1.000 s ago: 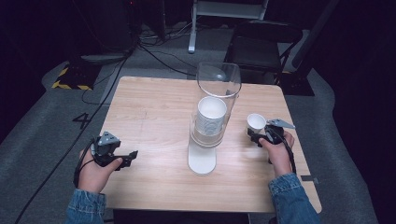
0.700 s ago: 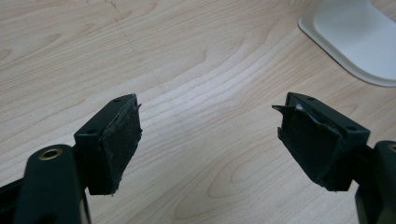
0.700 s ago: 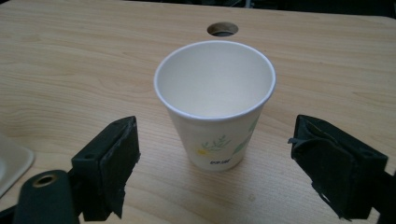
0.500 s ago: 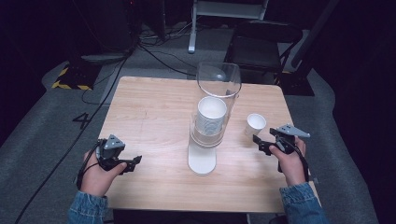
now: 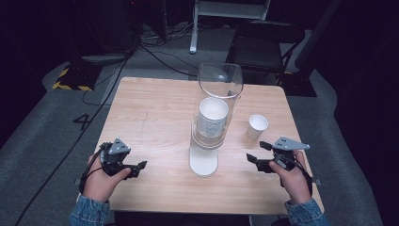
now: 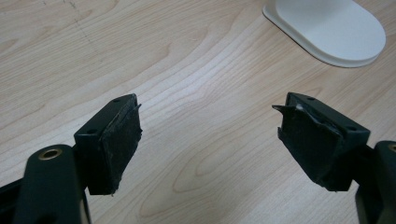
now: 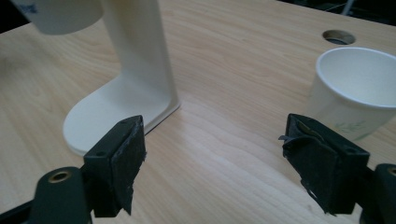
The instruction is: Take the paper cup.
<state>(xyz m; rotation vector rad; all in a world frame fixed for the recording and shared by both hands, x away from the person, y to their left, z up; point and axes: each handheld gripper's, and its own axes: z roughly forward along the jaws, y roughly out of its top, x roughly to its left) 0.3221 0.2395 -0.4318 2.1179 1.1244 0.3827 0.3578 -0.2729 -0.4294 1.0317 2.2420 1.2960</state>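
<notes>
A cup dispenser [image 5: 212,122] stands mid-table: a clear tube with stacked white cups on a white base [image 5: 203,162]. A single white paper cup [image 5: 258,125] stands upright on the table to its right. My right gripper [image 5: 256,153] hovers just in front of that cup and apart from it. Its jaws are open and have just been closing, with nothing between them. In the right gripper view the cup [image 7: 355,88] sits beyond the right jaw and the dispenser's stand [image 7: 140,60] beyond the left jaw. My left gripper [image 5: 140,168] rests open near the front left, over bare wood [image 6: 210,135].
The wooden table [image 5: 155,108] has a round cable hole [image 7: 338,36] behind the cup. A dark chair [image 5: 263,44] stands beyond the far edge, and cables [image 5: 155,52] lie on the grey floor. The dispenser's base [image 6: 327,28] lies ahead of the left gripper.
My right gripper has drawn back from the paper cup toward the table's front edge and risen a little. The cup stays standing where it was. The left hand has hardly moved.
</notes>
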